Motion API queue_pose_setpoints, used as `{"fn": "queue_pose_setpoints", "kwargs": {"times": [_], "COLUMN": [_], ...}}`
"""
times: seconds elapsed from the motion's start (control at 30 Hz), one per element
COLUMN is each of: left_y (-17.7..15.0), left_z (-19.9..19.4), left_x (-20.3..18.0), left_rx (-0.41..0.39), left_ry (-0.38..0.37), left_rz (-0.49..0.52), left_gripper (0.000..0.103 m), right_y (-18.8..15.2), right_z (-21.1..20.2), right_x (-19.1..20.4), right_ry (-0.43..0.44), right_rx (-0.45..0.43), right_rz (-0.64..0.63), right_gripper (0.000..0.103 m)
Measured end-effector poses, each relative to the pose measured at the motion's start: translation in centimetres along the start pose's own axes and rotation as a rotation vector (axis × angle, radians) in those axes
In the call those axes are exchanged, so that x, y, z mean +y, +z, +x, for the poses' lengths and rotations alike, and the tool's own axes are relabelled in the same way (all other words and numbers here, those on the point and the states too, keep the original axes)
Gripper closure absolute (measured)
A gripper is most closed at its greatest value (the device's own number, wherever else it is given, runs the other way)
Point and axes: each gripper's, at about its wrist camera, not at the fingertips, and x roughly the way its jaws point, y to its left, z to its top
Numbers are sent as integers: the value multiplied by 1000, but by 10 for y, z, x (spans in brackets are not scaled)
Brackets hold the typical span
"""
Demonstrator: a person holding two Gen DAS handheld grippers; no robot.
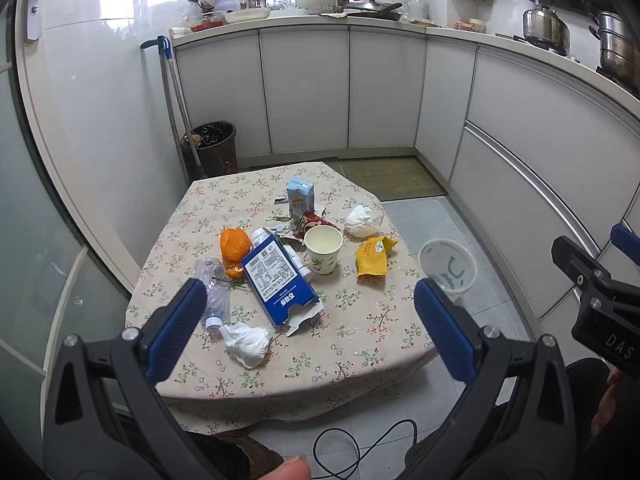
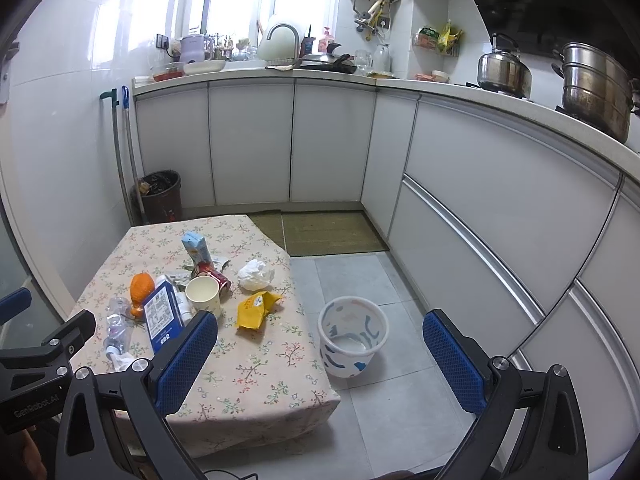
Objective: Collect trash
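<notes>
Trash lies on a low table with a floral cloth: a flattened blue carton, orange peel, a crushed clear bottle, a white tissue, a paper cup, a yellow wrapper, another tissue, a small upright carton and a red can. A white patterned bin stands on the floor right of the table. My left gripper is open above the table's near edge. My right gripper is open, near the bin.
White cabinets line the back and right. A dark trash bin and mop handles stand in the far left corner. A green mat lies beyond the table. A black cable runs on the floor.
</notes>
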Motion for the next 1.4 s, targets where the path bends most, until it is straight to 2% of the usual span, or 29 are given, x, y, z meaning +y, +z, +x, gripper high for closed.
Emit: {"fn": "queue_pose_setpoints", "kwargs": {"times": [0.97,1.4], "left_y": [5,17], "left_z": [8,33], "left_x": [-2,3], "left_rx": [3,33], "left_ry": [16,9], "left_rz": [-6,-16], "left_gripper": [0,0], "right_y": [0,21], "right_z": [9,41], "right_x": [3,6], "right_ry": [14,35], "right_rx": [4,24], "right_rz": [-6,-45], "right_gripper": [0,0]}}
